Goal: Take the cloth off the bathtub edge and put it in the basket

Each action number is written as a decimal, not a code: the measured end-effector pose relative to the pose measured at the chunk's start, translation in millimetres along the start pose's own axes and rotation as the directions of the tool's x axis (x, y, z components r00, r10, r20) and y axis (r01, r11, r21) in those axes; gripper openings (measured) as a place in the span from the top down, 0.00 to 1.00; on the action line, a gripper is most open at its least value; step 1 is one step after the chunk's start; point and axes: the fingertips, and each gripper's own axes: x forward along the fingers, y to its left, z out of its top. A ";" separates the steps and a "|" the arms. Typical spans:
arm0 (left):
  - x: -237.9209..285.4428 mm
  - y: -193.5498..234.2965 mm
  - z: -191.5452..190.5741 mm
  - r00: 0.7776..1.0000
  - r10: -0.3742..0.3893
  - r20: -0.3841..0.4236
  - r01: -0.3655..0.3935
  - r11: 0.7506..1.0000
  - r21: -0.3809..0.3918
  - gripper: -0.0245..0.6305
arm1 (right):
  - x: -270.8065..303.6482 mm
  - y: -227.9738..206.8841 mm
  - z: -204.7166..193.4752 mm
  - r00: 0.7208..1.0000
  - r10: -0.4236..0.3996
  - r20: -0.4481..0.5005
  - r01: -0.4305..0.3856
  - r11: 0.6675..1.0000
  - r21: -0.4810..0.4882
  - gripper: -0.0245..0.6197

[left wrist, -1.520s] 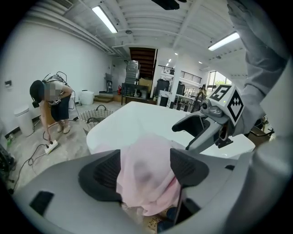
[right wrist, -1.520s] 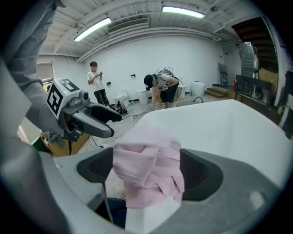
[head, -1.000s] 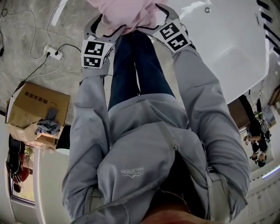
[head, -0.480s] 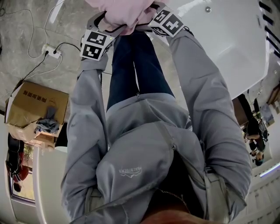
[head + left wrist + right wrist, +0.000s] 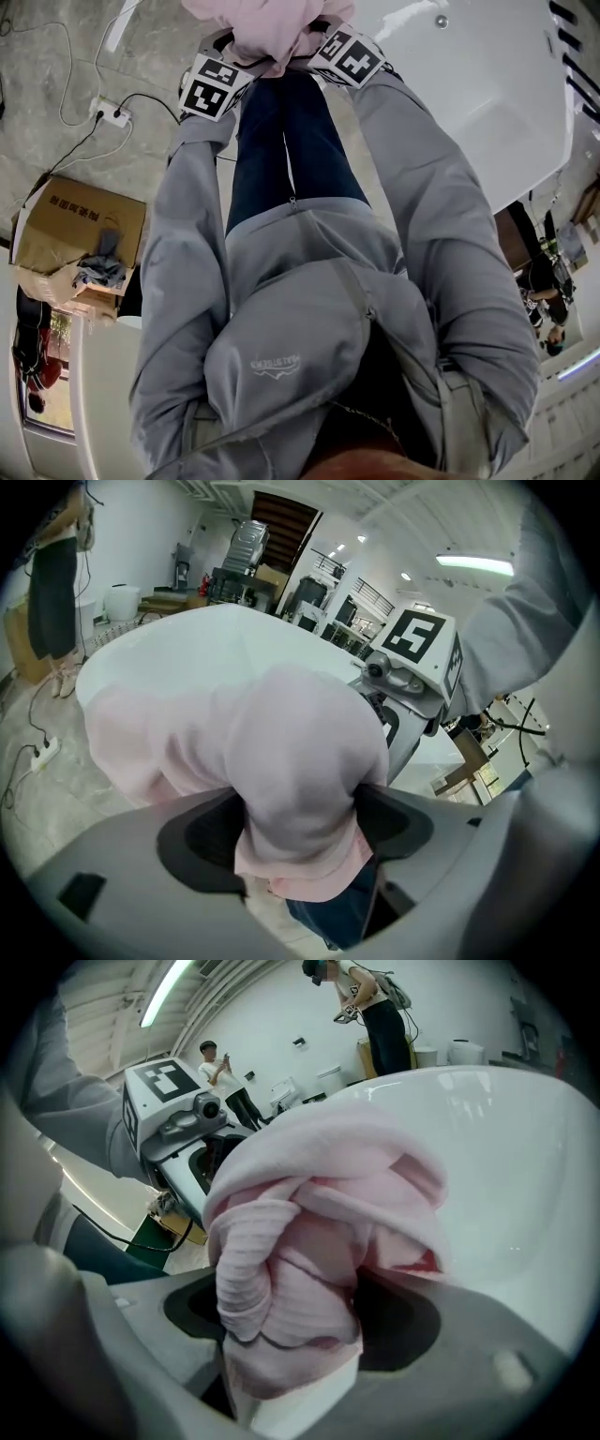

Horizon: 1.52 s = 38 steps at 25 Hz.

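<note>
Cloth (image 5: 281,780), pink and bunched, sits clamped between the jaws of the left gripper (image 5: 295,832). Just beside it, the right gripper (image 5: 300,1321) has another fold of the same bundle between its jaws, which have just been closing and now press on it. Both hold the bundle up beside the white bathtub (image 5: 469,103).

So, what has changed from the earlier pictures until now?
The left tongs and right tongs moved toward the top of the head view, carrying the pink cloth together. The right tongs' jaws have just been closing on it. The bathtub and cardboard box stayed put.
</note>
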 end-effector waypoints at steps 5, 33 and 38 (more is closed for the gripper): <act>2.5 -10.8 1.7 1.000 -0.021 -0.015 0.021 0.999 -0.026 0.41 | -18.8 10.4 5.1 0.998 -0.058 -0.005 0.058 0.997 -0.041 0.50; -156.6 -111.4 89.3 0.994 0.045 0.098 -0.059 0.987 0.148 0.71 | -182.6 129.2 92.6 0.980 -0.143 0.139 0.169 0.965 -0.201 0.84; -197.4 -125.3 111.2 0.982 0.094 0.167 -0.123 0.977 0.172 0.71 | -214.9 151.5 117.8 0.971 -0.146 0.188 0.190 0.951 -0.244 0.84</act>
